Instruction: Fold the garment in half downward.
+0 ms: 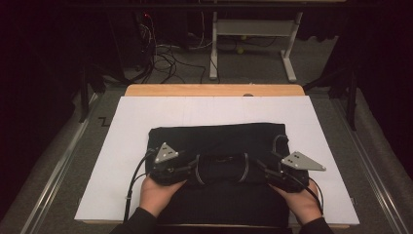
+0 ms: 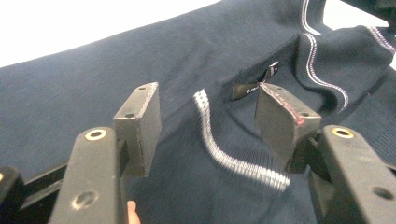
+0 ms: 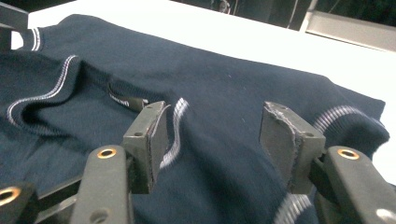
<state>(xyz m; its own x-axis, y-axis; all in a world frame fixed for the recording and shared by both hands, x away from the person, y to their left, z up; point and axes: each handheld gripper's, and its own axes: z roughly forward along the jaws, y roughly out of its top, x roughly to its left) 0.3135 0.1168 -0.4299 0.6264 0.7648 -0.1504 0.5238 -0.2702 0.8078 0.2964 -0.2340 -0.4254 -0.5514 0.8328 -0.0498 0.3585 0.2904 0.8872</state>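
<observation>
A dark navy sweater (image 1: pixel 219 146) lies partly folded on the white sheet (image 1: pixel 117 161) over the table, collar toward the person, while the left gripper (image 1: pixel 187 168) and right gripper (image 1: pixel 265 170) hover half-open, holding nothing, at its shoulders, so folding looks unfinished.

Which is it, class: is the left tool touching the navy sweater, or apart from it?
Cannot tell. In the left gripper view the left tool straddles the sweater collar with jaws apart, but whether its pads rest on the fabric is unclear.
</observation>
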